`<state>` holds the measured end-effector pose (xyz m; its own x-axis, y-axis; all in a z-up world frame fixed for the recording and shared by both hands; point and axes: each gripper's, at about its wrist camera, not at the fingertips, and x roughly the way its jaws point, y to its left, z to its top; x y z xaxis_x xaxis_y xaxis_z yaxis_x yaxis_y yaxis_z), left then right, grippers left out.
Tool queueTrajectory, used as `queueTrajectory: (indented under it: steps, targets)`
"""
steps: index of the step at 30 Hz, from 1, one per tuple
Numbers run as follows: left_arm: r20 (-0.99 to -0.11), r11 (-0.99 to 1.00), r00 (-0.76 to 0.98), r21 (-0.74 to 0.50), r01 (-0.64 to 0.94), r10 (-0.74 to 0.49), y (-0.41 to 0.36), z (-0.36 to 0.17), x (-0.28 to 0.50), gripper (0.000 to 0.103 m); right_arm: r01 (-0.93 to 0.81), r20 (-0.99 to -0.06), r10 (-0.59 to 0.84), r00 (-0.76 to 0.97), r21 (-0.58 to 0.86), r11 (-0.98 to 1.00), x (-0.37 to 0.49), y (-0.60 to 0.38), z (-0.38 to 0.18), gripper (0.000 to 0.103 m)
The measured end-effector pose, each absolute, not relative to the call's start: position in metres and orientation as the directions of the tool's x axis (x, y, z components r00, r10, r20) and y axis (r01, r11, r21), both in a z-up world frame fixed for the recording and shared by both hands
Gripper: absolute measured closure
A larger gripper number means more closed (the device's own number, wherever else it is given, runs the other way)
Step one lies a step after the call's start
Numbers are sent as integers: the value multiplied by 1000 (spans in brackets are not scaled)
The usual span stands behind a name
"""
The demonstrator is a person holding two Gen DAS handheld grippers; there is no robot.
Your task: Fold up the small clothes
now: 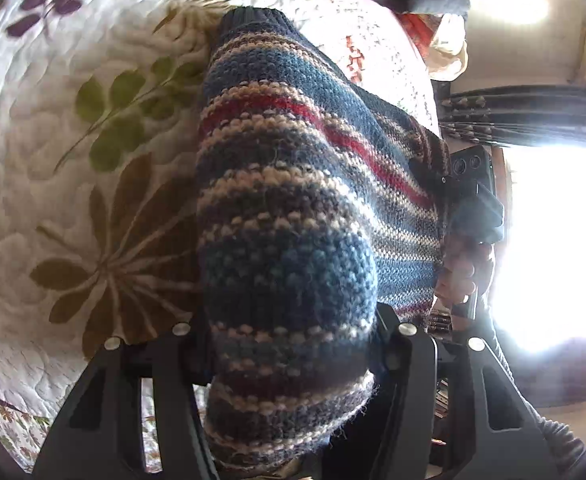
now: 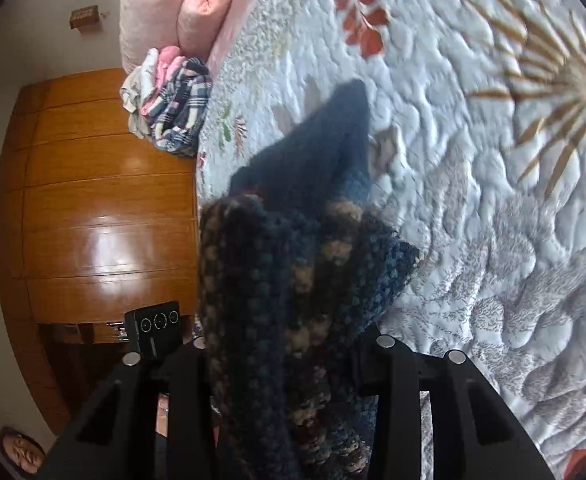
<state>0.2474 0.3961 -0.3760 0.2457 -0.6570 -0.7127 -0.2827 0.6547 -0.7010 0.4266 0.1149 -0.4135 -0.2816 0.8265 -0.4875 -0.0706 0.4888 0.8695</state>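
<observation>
In the left wrist view, the left hand-held gripper (image 1: 289, 364) is pinching a thick fold of the striped knit sweater (image 1: 293, 216), its two black fingers (image 1: 165, 392) standing on either side of the wool with the knit filling the gap between them. The sweater, banded in blue, cream, red and dark grey, is hanging up off the quilt (image 1: 93, 128) and stretching away toward the right, where a person's hand (image 1: 463, 268) is gripping the other tool.

In the right wrist view, the right hand-held gripper (image 2: 289, 364) is likewise closing on a bunched edge of the same sweater (image 2: 293, 264), the dark knit wedged between its fingers (image 2: 397, 392) and trailing forward, with a plain dark blue part (image 2: 325, 152) reaching toward the white floral quilt (image 2: 473, 200) covering the bed. Farther off, a heap of small clothes (image 2: 169, 100) is lying at the bed's edge, just beside a rolled pink comforter (image 2: 177, 4). Beyond them, a glossy wooden cabinet (image 2: 105, 216) is standing against the wall.
</observation>
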Motion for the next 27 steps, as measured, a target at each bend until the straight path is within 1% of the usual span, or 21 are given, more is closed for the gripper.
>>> queueTrajectory:
  steps: [1,3,5,6,7,8,10,11,12,14,15,16,17,18,19,20,22,24,25,27]
  targets:
    - [-712,655,252,-701,-281,-655,395,-382,246,48,-56,-492,826,-275,866,498,426,116,-421,61]
    - [-711,649,268,-703,-291,-650,393,-389,244,40,-29,-499,822,-273,859,512,431,116,-427,52]
    - [-736,676,252,-677,-291,-629,389,-388,245,27,-58,-555,793,-250,826,560,434,113,-417,39]
    - [-761,704,247,-649,-289,-600,393,-384,242,25,-76,-586,778,-227,807,586,434,110,-407,34]
    - [-784,729,259,-620,-289,-564,391,-375,243,19,-108,-619,762,-190,784,611,432,104,-393,24]
    - [-809,752,284,-586,-304,-515,396,-364,237,13,-146,-637,756,-153,771,620,426,94,-379,22]
    - [-838,794,382,-515,-322,-389,410,-333,213,13,-195,-651,752,-109,755,626,404,75,-352,22]
    - [-838,819,439,-481,-312,-324,412,-316,199,13,-217,-649,754,-97,753,621,389,67,-344,22]
    - [-812,826,495,-487,-282,-310,413,-302,183,13,-242,-650,754,-98,750,615,371,58,-337,26]
    - [-712,773,562,-605,-188,-421,405,-288,162,15,-270,-658,740,-137,744,612,334,54,-337,43]
    - [-672,747,567,-649,-141,-477,397,-286,156,17,-278,-670,726,-154,734,619,319,52,-341,45]
    - [-651,731,549,-674,-102,-524,382,-289,159,22,-291,-691,705,-156,715,636,306,52,-345,47]
    - [-655,731,523,-677,-84,-546,368,-296,166,28,-303,-707,688,-166,700,646,296,56,-350,57]
    - [-670,737,492,-671,-81,-556,356,-305,174,30,-313,-719,670,-184,689,654,290,63,-356,67]
    - [-688,741,459,-666,-91,-562,348,-318,176,31,-345,-756,632,-167,646,681,288,68,-358,82]
    - [-704,742,429,-662,-108,-566,342,-330,176,31,-374,-789,599,-134,600,707,288,68,-357,84]
    - [-739,751,388,-641,-157,-550,339,-359,182,32,-376,-808,586,-55,560,738,300,67,-351,85]
    - [-740,730,377,-653,-201,-558,341,-373,186,31,-335,-804,589,-79,578,744,308,66,-358,85]
    - [-735,719,373,-662,-213,-566,342,-373,187,28,-349,-811,576,-107,573,742,307,71,-362,84]
    - [-731,715,358,-669,-204,-581,339,-360,190,25,-393,-814,563,-142,568,723,306,78,-356,77]
